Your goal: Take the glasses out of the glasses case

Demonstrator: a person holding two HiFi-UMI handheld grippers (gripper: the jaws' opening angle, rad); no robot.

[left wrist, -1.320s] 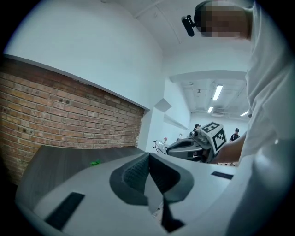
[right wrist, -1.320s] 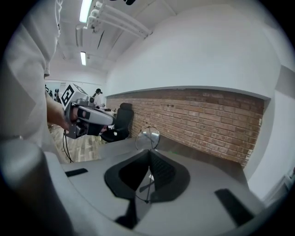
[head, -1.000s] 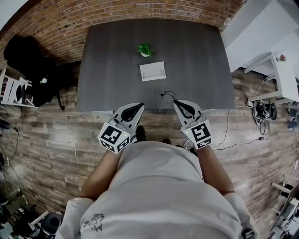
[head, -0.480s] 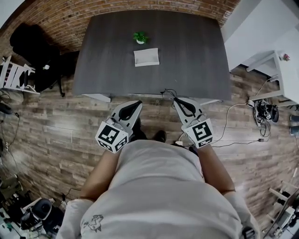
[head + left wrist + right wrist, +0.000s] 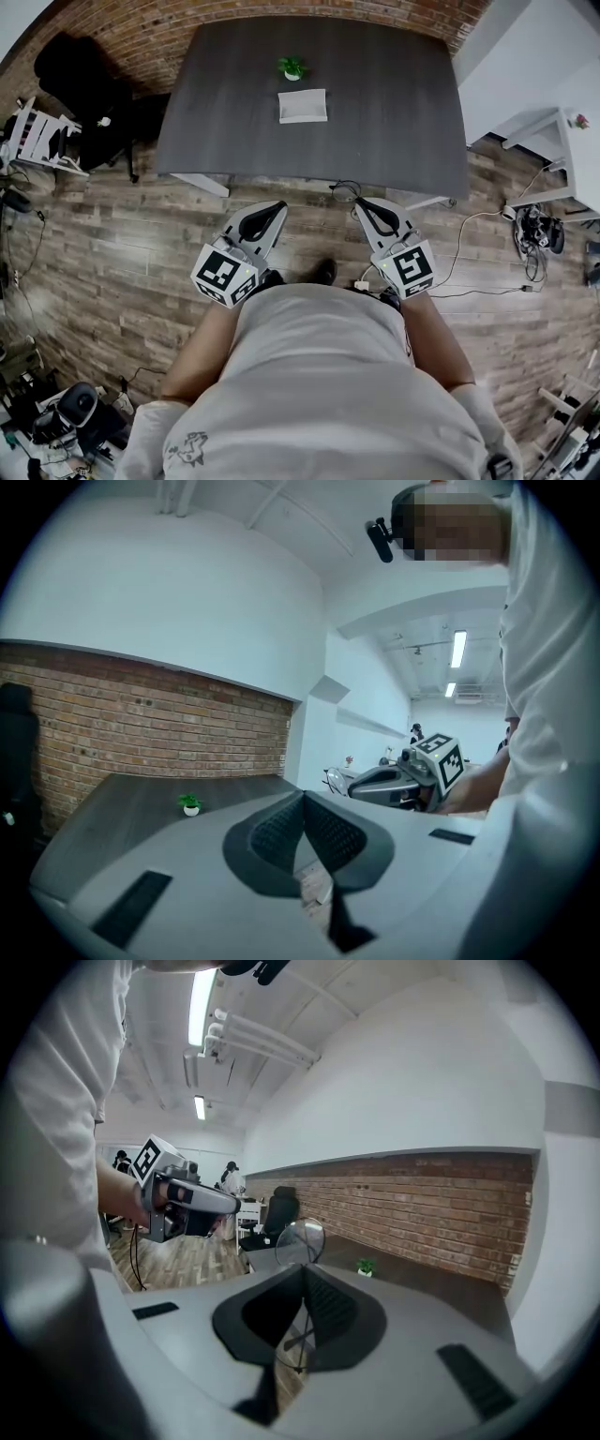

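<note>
The white glasses case [image 5: 303, 106] lies on the dark table [image 5: 394, 122], just in front of a small potted plant [image 5: 292, 67]. I stand back from the table, and both grippers hang over the wooden floor short of its near edge. My right gripper [image 5: 361, 202] [image 5: 302, 1274] is shut on the glasses [image 5: 345, 192]. One round lens [image 5: 300, 1241] stands up above the jaws and a thin temple shows in the gap below. My left gripper [image 5: 277, 206] [image 5: 302, 799] is shut with nothing in it. Each gripper shows in the other's view: the right gripper [image 5: 352, 785] and the left gripper [image 5: 234, 1208].
A black office chair [image 5: 80, 80] and a white rack [image 5: 37, 141] stand left of the table. A white desk [image 5: 553, 141] is at the right, with cables [image 5: 487, 262] trailing over the floor. The plant [image 5: 190, 803] [image 5: 364, 1266] shows in both gripper views.
The table and case have slid up the head view as I backed away. Both grippers, earlier at the table's near edge, now hang over the floor. The glasses stay in the right gripper.
</note>
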